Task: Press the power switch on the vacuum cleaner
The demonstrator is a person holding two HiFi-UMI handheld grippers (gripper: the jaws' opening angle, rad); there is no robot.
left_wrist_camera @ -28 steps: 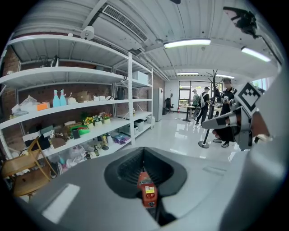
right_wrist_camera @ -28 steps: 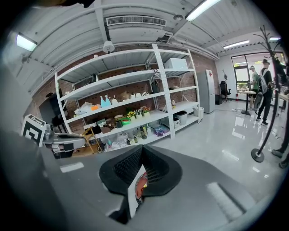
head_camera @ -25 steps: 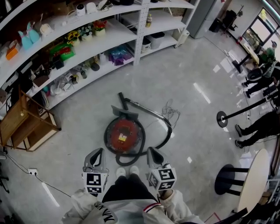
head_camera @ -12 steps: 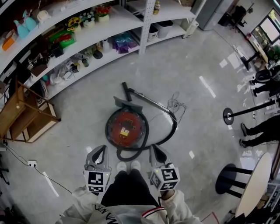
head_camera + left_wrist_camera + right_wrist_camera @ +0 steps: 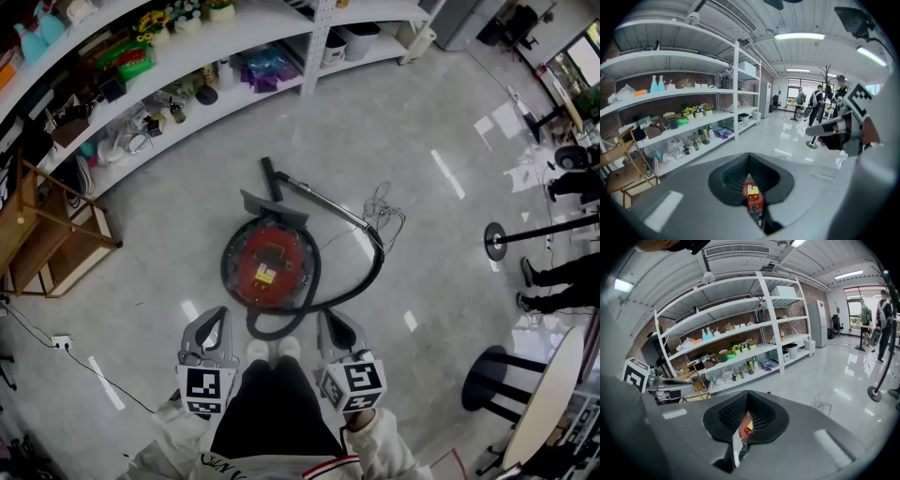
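Pale polished floor [image 5: 441, 112] is spreading out around you, with long white shelving [image 5: 187, 66] running along its far side and a wooden chair [image 5: 42, 234] standing at the left end of it. At the right edge a round table [image 5: 548, 394] and a dark stool [image 5: 487, 380] are sitting well apart from the work.

You are standing over the vacuum cleaner [image 5: 270, 266], a round red canister that is lying on the floor just ahead of your shoes [image 5: 272, 349]. Its black hose [image 5: 361, 286] is curling around the near and right sides, and the metal wand [image 5: 323, 200] is reaching away toward the shelving beside a loose tangle of cable [image 5: 386, 217]. A small yellow label [image 5: 265, 275] is showing on the red top; which part is the power switch, you cannot tell from here.

You are holding the left gripper [image 5: 216, 319] and the right gripper [image 5: 330, 326] level on either side of your legs, both hanging above and short of the canister, not touching it. Each one is keeping its jaws drawn together with only a thin slit between them, gripping nothing, and the red body is peeking through that slit in both gripper views
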